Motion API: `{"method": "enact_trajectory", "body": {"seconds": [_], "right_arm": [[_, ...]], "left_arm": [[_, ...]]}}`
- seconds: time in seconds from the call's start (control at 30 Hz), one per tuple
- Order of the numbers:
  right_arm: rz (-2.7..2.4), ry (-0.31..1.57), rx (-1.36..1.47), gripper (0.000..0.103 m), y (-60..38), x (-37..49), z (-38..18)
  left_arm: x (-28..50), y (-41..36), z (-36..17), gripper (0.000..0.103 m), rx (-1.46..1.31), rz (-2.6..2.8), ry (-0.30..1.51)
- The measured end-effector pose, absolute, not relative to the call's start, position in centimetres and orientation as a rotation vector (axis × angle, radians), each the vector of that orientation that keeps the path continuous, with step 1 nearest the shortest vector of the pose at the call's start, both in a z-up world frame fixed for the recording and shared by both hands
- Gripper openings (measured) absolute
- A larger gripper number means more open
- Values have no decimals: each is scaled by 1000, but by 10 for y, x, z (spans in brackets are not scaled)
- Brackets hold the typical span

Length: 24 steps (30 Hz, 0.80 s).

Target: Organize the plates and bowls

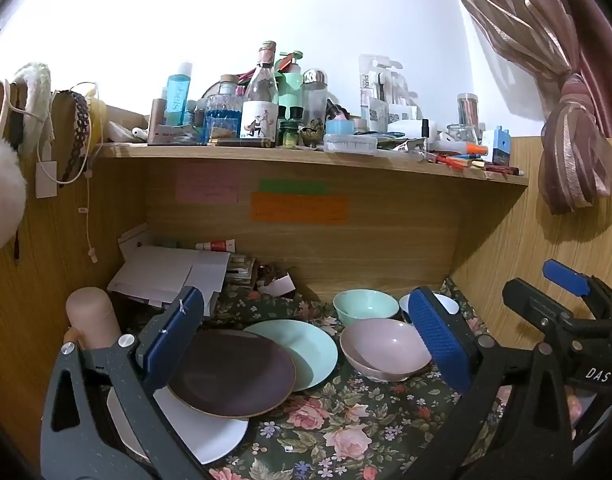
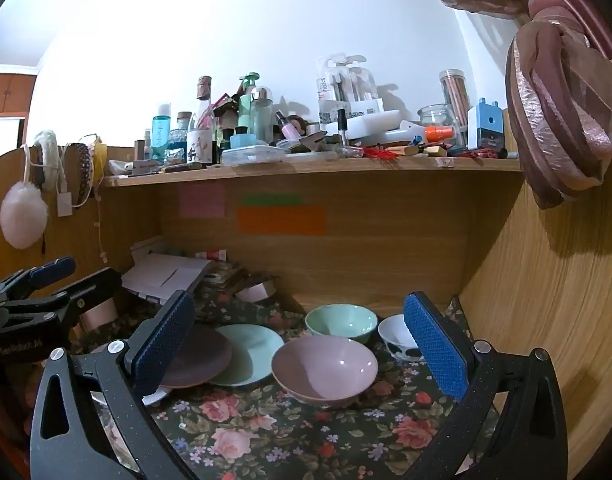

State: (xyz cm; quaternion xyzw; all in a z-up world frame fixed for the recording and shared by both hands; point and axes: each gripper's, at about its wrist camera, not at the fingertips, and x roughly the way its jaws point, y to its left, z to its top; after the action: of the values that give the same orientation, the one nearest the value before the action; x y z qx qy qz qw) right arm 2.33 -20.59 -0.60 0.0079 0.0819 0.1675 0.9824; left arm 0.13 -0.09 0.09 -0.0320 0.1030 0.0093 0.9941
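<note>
On the floral cloth lie a dark purple plate [image 1: 229,374] overlapping a white plate [image 1: 209,436] and a mint plate [image 1: 301,350]. To their right sit a pink bowl [image 1: 386,348], a mint bowl [image 1: 364,306] and a white bowl [image 1: 446,304] with black spots. They also show in the right wrist view: purple plate [image 2: 201,356], mint plate [image 2: 253,350], pink bowl [image 2: 326,368], mint bowl [image 2: 342,322], white bowl [image 2: 396,338]. My left gripper [image 1: 306,344] is open and empty above the plates. My right gripper [image 2: 301,348] is open and empty above the pink bowl.
Wooden desk walls enclose the nook at the back [image 1: 346,248] and right [image 2: 546,300]. A shelf [image 1: 306,156] above is crowded with bottles. Papers [image 1: 165,272] and small clutter fill the back left. A beige cup [image 1: 91,316] stands at left. A curtain [image 2: 562,112] hangs at right.
</note>
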Motion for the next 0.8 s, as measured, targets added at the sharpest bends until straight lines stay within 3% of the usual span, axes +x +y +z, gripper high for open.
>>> {"method": "enact_trajectory", "body": {"seconds": [0.8], "right_arm": [[344, 148, 26, 103, -206, 18, -4]], "left_arm": [[-4, -10, 0, 103, -46, 5, 190]]}}
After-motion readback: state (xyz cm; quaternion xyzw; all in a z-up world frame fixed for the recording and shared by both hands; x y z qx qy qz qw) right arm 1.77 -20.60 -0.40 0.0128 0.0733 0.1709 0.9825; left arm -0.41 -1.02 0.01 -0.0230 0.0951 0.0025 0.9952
